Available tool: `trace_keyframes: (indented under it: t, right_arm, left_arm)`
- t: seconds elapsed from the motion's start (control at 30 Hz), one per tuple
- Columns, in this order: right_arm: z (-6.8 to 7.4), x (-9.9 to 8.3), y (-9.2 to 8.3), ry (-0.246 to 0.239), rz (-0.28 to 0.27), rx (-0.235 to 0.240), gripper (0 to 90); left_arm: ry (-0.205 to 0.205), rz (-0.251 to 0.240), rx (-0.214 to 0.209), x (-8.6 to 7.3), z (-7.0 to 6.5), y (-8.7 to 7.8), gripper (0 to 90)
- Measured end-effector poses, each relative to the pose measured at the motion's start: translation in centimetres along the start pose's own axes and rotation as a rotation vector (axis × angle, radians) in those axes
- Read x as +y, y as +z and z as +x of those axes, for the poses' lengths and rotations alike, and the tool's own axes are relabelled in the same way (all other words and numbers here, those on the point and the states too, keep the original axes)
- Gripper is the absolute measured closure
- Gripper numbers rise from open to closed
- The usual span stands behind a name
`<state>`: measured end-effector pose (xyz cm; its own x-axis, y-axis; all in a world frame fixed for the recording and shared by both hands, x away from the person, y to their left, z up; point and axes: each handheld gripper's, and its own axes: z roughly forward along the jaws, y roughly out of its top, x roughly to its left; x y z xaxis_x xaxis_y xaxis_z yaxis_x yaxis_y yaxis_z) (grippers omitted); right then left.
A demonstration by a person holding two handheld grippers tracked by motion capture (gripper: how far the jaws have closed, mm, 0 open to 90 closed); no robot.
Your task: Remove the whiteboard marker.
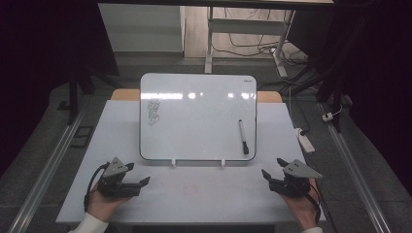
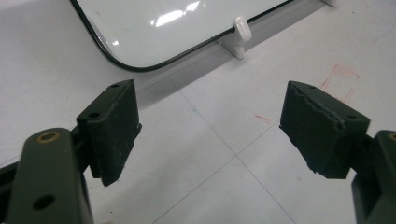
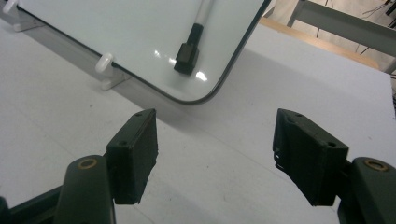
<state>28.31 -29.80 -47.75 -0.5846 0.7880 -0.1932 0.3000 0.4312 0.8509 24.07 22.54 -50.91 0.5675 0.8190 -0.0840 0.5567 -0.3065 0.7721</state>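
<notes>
Both grippers rest low on the table, the left gripper [image 1: 137, 178] and right gripper [image 1: 273, 168] each gaping and empty. Beyond, the marker [image 1: 243, 137] lies on the whiteboard [image 1: 194, 116]; the right should approach squarely across its barrel.

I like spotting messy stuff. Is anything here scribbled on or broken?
Yes. The whiteboard has a scribble near its left edge, faint red marks stain the table, and the left gripper has a ragged, chipped pad.
</notes>
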Motion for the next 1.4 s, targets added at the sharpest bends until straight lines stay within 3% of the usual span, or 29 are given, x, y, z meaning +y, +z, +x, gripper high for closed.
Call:
trace_keyframes:
  t: [0.2, 0.4, 0.5, 0.73, 0.87, 0.93, 1.07, 1.1, 1.23, 1.4]
  right_arm:
    - [0.1, 0.8, 0.5, 0.004, 0.007, -0.004, 31.7]
    - [0.1, 3.1, 1.3, 0.010, 0.008, -0.025, 31.5]
    - [0.3, 5.6, 2.6, 0.021, 0.006, -0.022, 32.2]
    - [0.8, 9.4, 6.1, 0.048, 0.029, -0.045, 35.3]
    - [1.2, 10.7, 7.6, 0.038, 0.047, -0.057, 37.4]
    - [1.6, 11.8, 9.0, 0.015, 0.067, -0.088, 41.4]
    - [2.0, 12.4, 10.2, 0.000, 0.079, -0.111, 47.4]
    - [2.3, 12.7, 10.8, -0.018, 0.105, -0.149, 50.6]
    - [2.5, 12.9, 11.6, -0.028, 0.132, -0.193, 60.2]
    - [2.8, 12.8, 12.2, -0.035, 0.161, -0.210, 66.5]
  left_arm:
    - [0.001, 0.003, -0.001, 0.0, -0.1, 0.1, 20.2]
    - [0.006, 0.003, -0.004, 0.0, -0.2, 0.1, 20.1]
    - [0.015, 0.006, -0.004, 0.0, -0.3, 0.1, 20.0]
    - [0.032, 0.017, -0.007, -0.1, -0.6, 0.3, 19.7]
    - [0.037, 0.015, -0.011, -0.1, -0.7, 0.3, 19.7]
    - [0.039, 0.014, -0.012, -0.1, -0.7, 0.3, 19.7]
    - [0.043, 0.012, -0.013, -0.2, -0.7, 0.2, 19.7]
    - [0.045, 0.010, -0.013, -0.2, -0.7, 0.2, 19.7]
    - [0.048, 0.008, -0.013, -0.2, -0.7, 0.2, 19.7]
    - [0.056, 0.010, -0.016, -0.2, -0.7, 0.2, 19.7]
